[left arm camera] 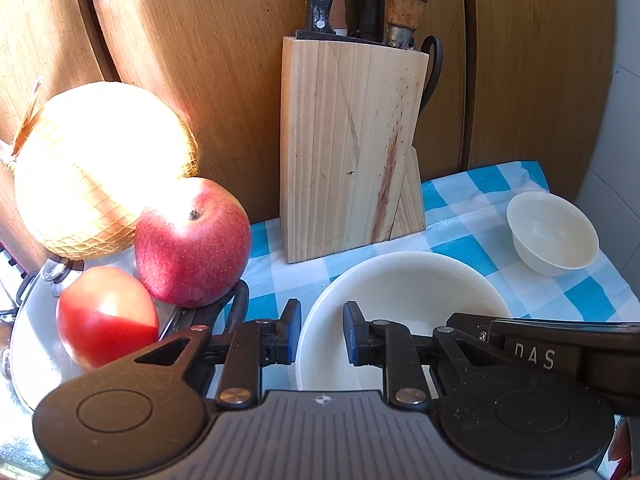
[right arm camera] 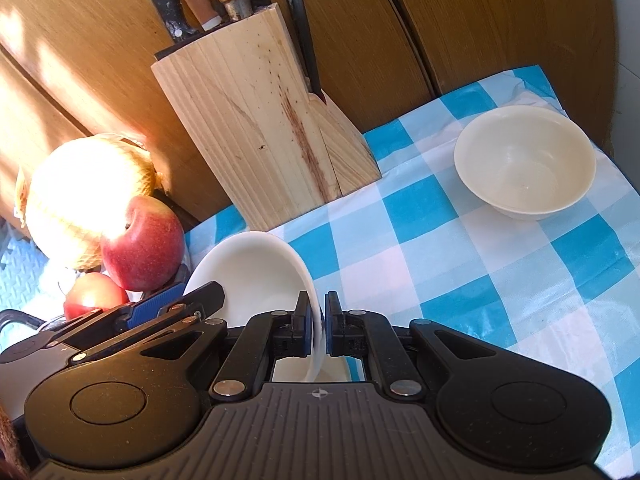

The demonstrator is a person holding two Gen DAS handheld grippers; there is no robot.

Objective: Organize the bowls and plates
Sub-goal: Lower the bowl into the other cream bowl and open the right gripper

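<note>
Your right hand-held gripper (right arm camera: pixel 319 316) clamps the large white ceramic bowl's (right arm camera: pixel 256 276) rim at lower centre; your left hand-held gripper (left arm camera: pixel 322 330) straddles its opposite rim, unclenched.

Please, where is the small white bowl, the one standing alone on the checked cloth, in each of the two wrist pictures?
Left wrist view: the small white bowl stands at the right edge, on the checked cloth, beyond the large bowl.
Right wrist view: the same bowl stands upper right, apart from the right gripper.
Shared landmark: the wooden knife block, to the left of the bowl in both.
</note>
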